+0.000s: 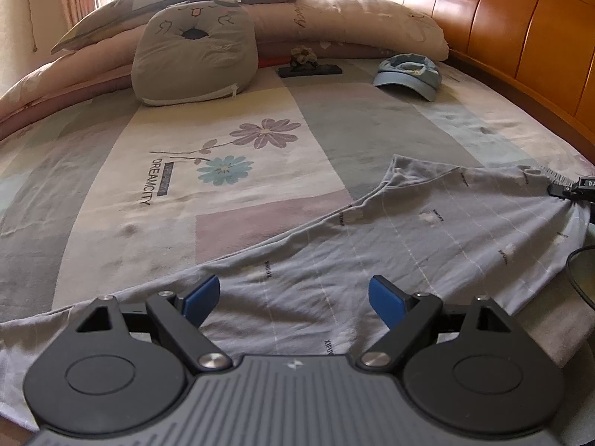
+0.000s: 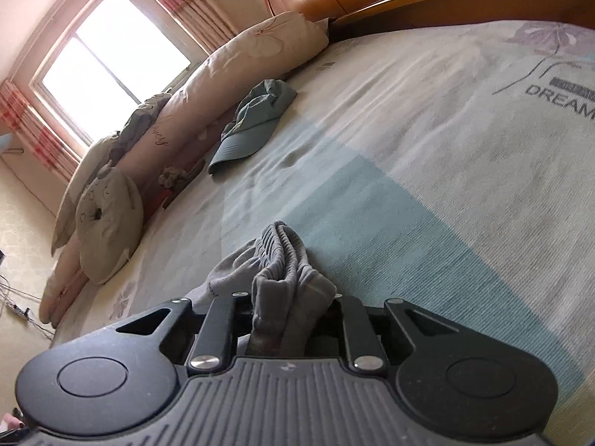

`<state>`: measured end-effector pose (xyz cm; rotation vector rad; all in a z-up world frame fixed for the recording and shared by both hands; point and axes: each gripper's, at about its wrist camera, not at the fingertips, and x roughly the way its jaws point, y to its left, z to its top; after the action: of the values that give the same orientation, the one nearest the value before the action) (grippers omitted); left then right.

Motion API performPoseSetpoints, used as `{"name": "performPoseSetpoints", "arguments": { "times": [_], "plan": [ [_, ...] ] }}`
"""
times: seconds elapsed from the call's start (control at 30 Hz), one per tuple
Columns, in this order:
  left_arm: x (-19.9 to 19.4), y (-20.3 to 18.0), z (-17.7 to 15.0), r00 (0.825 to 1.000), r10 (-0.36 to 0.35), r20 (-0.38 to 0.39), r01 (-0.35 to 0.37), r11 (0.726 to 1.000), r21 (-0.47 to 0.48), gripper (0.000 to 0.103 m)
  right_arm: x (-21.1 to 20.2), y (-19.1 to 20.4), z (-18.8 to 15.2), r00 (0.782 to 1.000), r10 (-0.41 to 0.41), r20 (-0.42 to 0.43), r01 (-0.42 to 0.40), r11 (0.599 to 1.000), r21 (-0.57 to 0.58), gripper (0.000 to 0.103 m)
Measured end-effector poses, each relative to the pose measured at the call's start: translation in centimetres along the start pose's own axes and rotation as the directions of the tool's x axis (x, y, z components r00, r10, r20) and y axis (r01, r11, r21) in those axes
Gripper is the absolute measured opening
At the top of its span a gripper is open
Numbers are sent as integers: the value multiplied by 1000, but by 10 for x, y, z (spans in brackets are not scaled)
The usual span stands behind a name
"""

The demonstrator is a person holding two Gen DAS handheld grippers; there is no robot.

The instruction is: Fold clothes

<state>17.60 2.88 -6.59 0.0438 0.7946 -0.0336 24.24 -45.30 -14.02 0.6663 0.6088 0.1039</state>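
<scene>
A grey garment with thin white lines and small printed words lies spread over the near part of the bed. My left gripper hovers just above its near edge, open, blue pads wide apart with only cloth below. At the right edge of the left wrist view, the other gripper pinches the garment's gathered waistband. In the right wrist view, my right gripper is shut on that bunched grey waistband, which hides the pads.
The bed sheet has flower prints and colour blocks. A blue cap, a cat-face cushion, a dark flat object and rolled bedding lie far. A wooden headboard runs along the right.
</scene>
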Motion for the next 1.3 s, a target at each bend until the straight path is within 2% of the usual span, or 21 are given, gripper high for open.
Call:
{"name": "performPoseSetpoints", "arguments": {
  "times": [0.17,0.23,0.33,0.4,0.47,0.57,0.63,0.67,0.7,0.73,0.87,0.93,1.03,1.1,1.3],
  "plan": [
    [2,2,-1,1000,-1,-2,1,1000,-3,87,-2,-3,-2,1000,-7,-6,7,1000,-1,20],
    [2,2,-1,1000,-3,-3,3,1000,-3,87,1,-11,-3,999,19,-30,-18,999,46,23],
    [3,1,-2,1000,-10,-3,10,1000,-1,87,-4,-22,-4,995,96,-30,-91,986,139,41],
    [3,0,-2,1000,-10,-4,10,1000,-1,87,-9,-21,-7,990,131,-42,-124,983,136,58],
    [4,0,-2,1000,-13,-5,13,1000,-4,87,-15,-16,-12,986,155,-65,-147,983,112,65],
    [5,0,-3,1000,-14,-8,14,1000,-4,87,-23,-3,-26,982,157,-104,-155,988,27,67],
    [5,-1,-3,1000,-17,-8,17,1000,-1,87,-29,5,-35,986,129,-104,-134,990,-40,65],
    [4,-2,-3,1000,-19,-8,19,1000,0,87,-30,9,-39,990,103,-97,-111,991,-73,52],
    [4,-2,-3,1000,-18,-7,19,1000,3,87,-32,9,-39,992,84,-94,-92,992,-84,20],
    [3,-3,-3,1000,-18,-6,18,1000,6,87,-34,7,-37,993,70,-94,-78,994,-83,9],
    [0,-2,-1,1000,-10,0,10,1000,10,87,-41,-1,-31,996,12,-94,-20,997,-77,8],
    [0,-1,-1,1000,-7,-1,7,1000,8,87,-45,-4,-27,995,-17,-94,10,997,-74,10],
    [1,1,-1,1000,-4,-5,4,1000,6,87,-54,-6,-25,993,-63,-99,54,994,-99,20],
    [3,1,-1,1000,-6,-8,6,1000,4,87,-60,7,-22,994,-72,-80,61,989,-138,36],
    [12,0,1,999,-40,-10,40,999,6,87,-76,53,-9,997,-77,-12,71,962,-263,55]
  ]
}}
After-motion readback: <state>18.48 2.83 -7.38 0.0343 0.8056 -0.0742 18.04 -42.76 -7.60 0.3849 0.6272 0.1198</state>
